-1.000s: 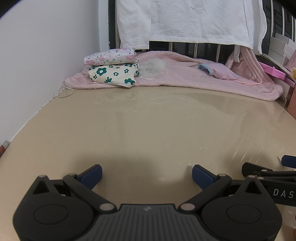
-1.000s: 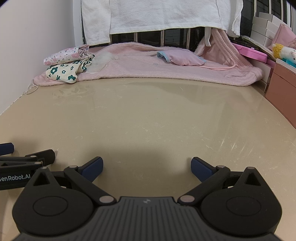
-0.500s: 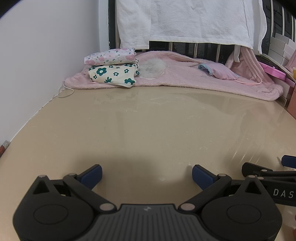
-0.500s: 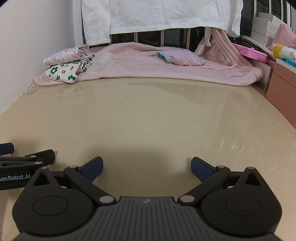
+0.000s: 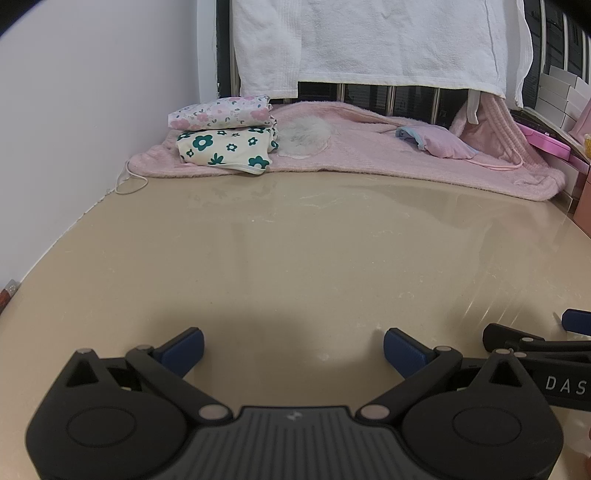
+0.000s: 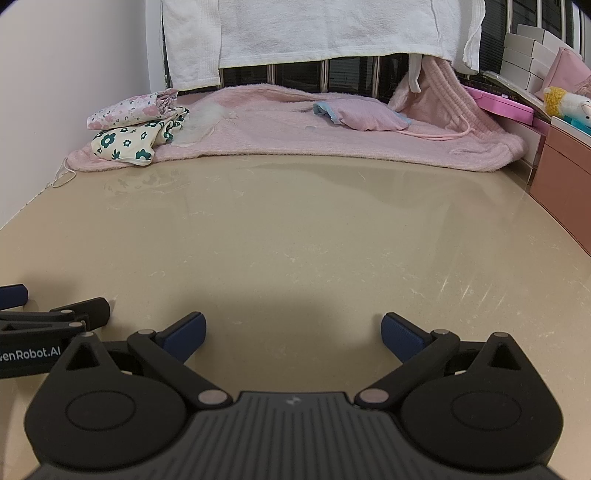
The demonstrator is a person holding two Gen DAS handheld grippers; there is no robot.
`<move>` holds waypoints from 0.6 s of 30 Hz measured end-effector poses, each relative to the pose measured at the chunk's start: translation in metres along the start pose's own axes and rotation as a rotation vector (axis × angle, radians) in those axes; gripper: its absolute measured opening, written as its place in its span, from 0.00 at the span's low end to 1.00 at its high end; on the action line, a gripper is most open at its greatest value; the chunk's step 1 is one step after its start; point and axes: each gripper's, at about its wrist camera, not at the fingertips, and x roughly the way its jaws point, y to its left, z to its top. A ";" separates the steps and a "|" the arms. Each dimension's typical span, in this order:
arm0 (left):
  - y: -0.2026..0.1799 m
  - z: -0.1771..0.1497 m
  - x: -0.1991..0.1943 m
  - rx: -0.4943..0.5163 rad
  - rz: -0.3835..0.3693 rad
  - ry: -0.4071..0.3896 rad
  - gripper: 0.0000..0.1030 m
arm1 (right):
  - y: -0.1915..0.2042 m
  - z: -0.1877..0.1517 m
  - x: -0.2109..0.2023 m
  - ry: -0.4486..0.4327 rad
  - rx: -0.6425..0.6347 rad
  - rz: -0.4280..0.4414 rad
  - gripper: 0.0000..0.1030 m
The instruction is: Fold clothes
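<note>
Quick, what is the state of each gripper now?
Left gripper: open, holding nothing.
Right gripper: open, holding nothing.

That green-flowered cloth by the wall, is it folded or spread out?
Folded. The green-flowered cloth sits as a compact bundle on the pink blanket, with a pink-flowered cloth stacked on top.

Left wrist view: low over the beige tabletop (image 5: pixel 295 240), looking forward along the left gripper (image 5: pixel 293 349) toward the pink blanket (image 5: pixel 369 155) at 12 o'clock. Right gripper (image 5: pixel 535 332) enters at 3 o'clock.

Right wrist view: same low height and same heading, set just beside and to the right; right gripper (image 6: pixel 291 334) in foreground, left gripper (image 6: pixel 55 314) at 9 o'clock.

Shared: tabletop, blanket, folded floral clothes (image 6: pixel 136 129) at 11 o'clock, white towel (image 6: pixel 314 29).
</note>
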 end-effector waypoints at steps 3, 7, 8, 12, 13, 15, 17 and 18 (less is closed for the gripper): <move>0.000 0.000 0.000 0.000 0.000 0.000 1.00 | 0.000 0.000 0.000 0.000 0.000 0.000 1.00; 0.000 0.000 0.000 0.000 0.000 0.000 1.00 | 0.000 0.000 0.000 0.000 0.000 0.000 1.00; 0.000 0.000 0.000 0.000 0.000 0.000 1.00 | 0.000 0.000 0.000 0.000 0.000 0.000 1.00; 0.000 0.001 0.000 0.000 0.000 0.000 1.00 | 0.000 0.000 0.000 0.000 0.000 0.000 1.00; 0.000 0.001 0.000 0.000 0.000 0.000 1.00 | 0.000 0.000 0.000 0.000 0.000 0.000 1.00; 0.000 0.002 0.000 0.000 0.000 0.000 1.00 | 0.000 0.000 0.000 0.000 0.000 0.000 1.00; 0.000 0.003 0.000 0.000 0.000 0.000 1.00 | 0.000 0.000 0.000 0.000 0.000 0.000 1.00; 0.000 0.003 0.000 0.000 0.000 0.000 1.00 | 0.000 0.000 0.000 0.000 0.000 0.000 1.00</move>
